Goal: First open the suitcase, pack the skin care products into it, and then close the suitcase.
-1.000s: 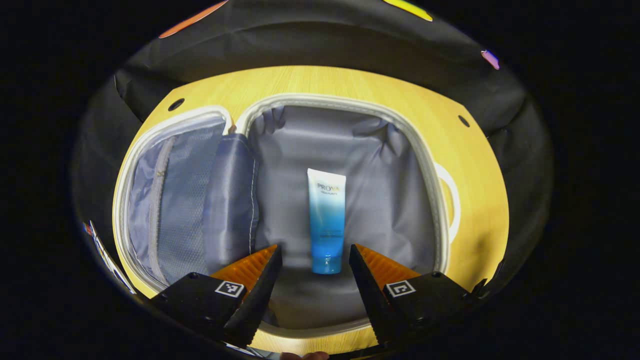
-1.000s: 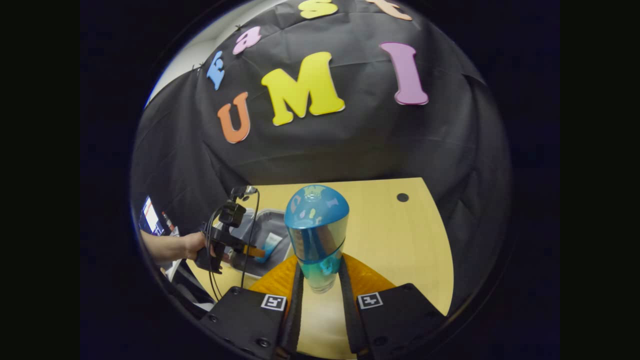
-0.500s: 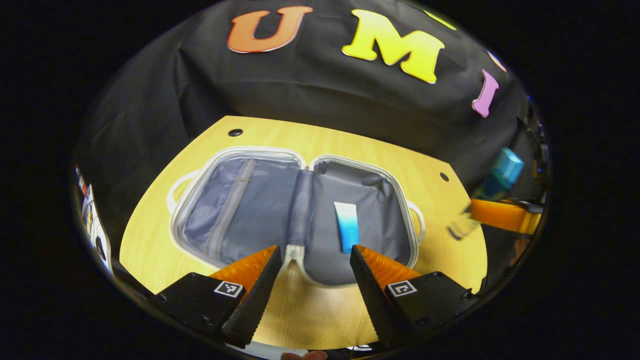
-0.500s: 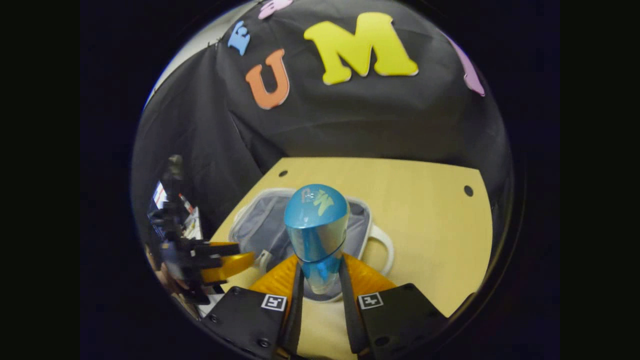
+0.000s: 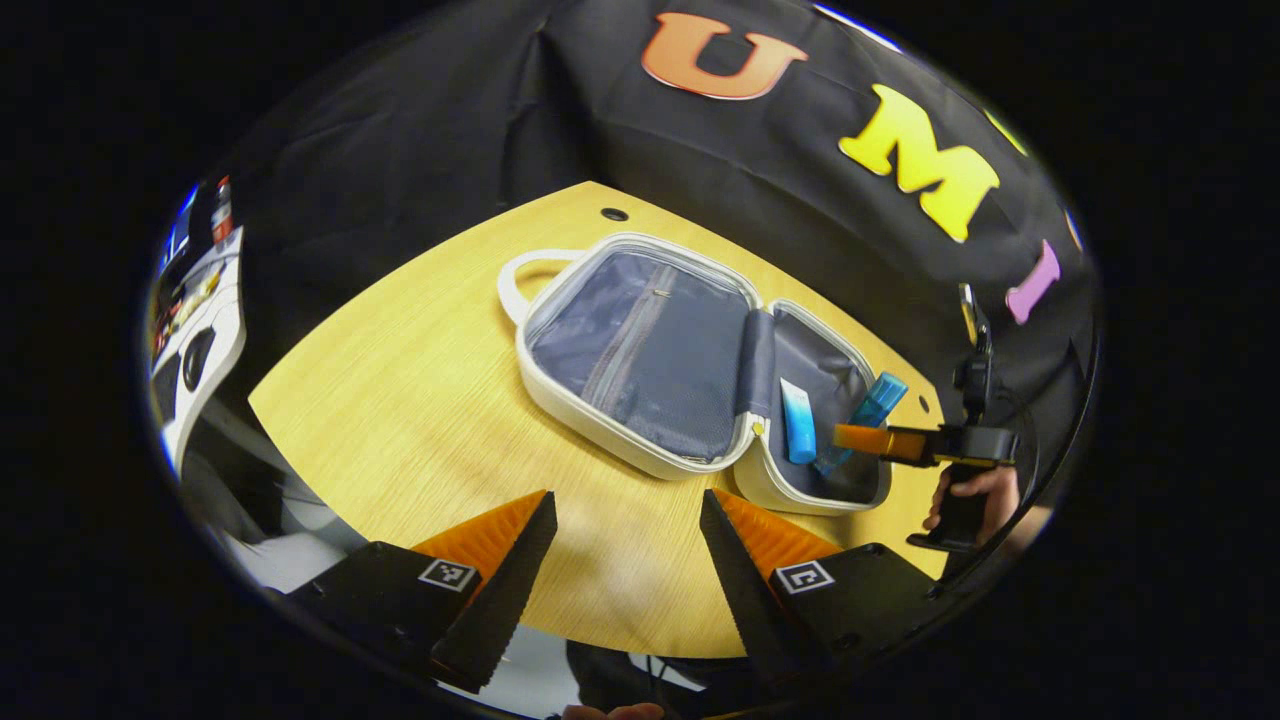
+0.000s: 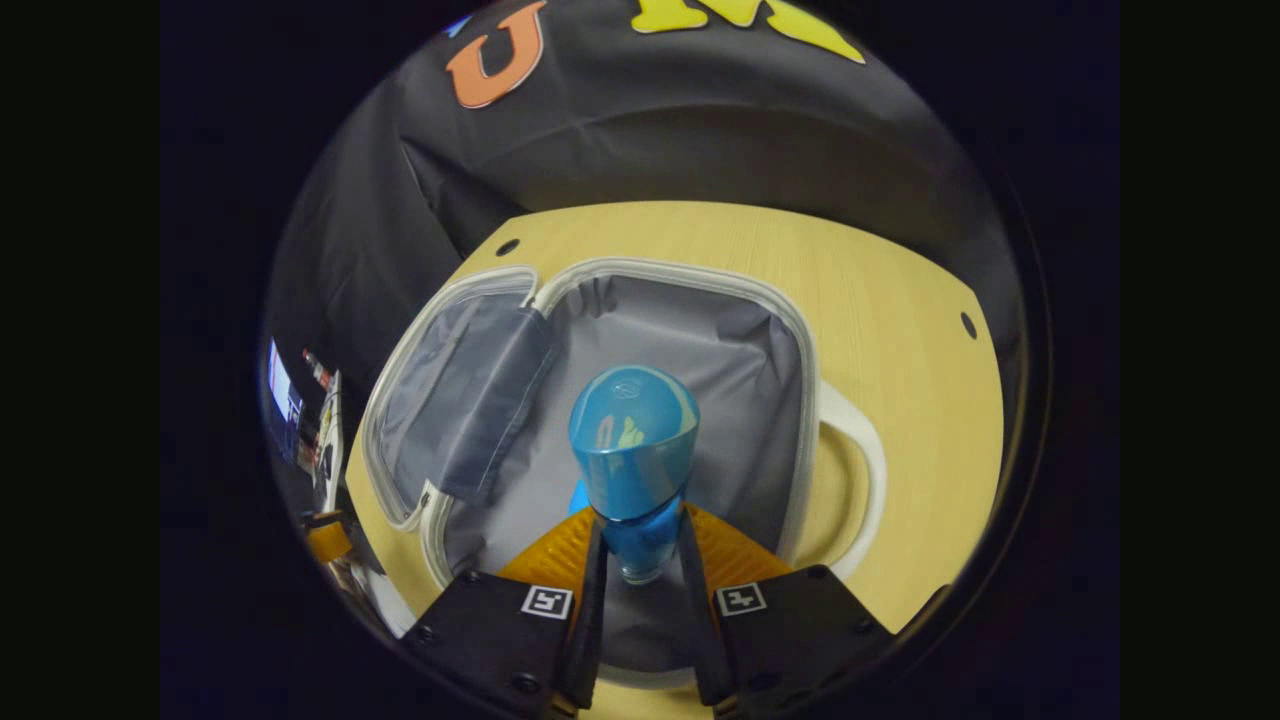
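Right tongs (image 6: pixel 640 545), pinching the blue-capped clear bottle (image 6: pixel 632 455), should lower it beside the blue-white tube (image 5: pixel 797 435) inside the open grey-lined white suitcase (image 6: pixel 800 330); left tongs (image 5: pixel 625 520) idle, spread.

Tube (image 5: pixel 797 435) crowds the suitcase (image 5: pixel 640 455) half — table (image 5: pixel 400 400) beside lies bare.

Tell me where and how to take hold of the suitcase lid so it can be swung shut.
Probably by the white loop handle on the far edge of the open lid, the part farthest from the hinge. It stands clear of the rim, so tool fingers can close across it. Come from the left with the left tool, which is open and empty; the right tool holds the blue bottle.
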The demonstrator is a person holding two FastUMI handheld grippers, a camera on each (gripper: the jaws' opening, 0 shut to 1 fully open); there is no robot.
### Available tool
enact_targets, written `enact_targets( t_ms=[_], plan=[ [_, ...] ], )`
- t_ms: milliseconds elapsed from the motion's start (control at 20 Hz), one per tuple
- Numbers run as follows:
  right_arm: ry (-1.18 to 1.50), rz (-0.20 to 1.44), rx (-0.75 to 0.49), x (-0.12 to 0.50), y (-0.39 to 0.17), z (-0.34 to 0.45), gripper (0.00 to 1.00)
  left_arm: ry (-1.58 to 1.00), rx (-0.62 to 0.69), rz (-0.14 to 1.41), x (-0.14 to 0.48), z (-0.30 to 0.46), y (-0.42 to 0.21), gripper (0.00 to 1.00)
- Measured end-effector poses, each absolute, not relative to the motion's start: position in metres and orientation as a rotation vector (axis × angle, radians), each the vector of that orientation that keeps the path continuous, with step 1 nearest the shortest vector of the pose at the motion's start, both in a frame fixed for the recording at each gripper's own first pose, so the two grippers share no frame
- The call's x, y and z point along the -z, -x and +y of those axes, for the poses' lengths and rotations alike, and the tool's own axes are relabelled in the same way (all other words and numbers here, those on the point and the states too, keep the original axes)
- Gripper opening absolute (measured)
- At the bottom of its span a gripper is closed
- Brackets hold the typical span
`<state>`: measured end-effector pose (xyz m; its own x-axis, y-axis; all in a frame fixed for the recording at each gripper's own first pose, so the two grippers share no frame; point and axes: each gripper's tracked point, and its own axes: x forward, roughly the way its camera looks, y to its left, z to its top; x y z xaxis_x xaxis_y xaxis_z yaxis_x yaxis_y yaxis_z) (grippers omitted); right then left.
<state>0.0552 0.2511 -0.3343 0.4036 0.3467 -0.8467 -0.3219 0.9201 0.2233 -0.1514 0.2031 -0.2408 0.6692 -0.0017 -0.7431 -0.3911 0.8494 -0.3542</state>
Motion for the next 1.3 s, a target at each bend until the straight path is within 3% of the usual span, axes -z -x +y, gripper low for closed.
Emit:
enact_targets(
  t_ms=[650,900,950,1000,1300],
  plan=[
    [-0.037,1.205,-0.205,0.362,-0.081,0.246,0.32,0.534,-0.266,0.775,0.236,0.238,0.147,0.93],
    [0.001,1.228,-0.173,0.370,-0.080,0.244,0.36,0.528,-0.284,0.765,0.234,0.246,0.148,0.93],
    [0.010,1.226,-0.173,0.370,-0.080,0.245,0.33,0.528,-0.284,0.764,0.233,0.247,0.147,0.93],
    [0.011,1.222,-0.171,0.371,-0.081,0.245,0.37,0.527,-0.283,0.754,0.231,0.249,0.146,0.93],
    [0.003,1.159,-0.203,0.347,-0.077,0.242,0.43,0.509,-0.263,0.626,0.210,0.271,0.130,0.93]
  ],
)
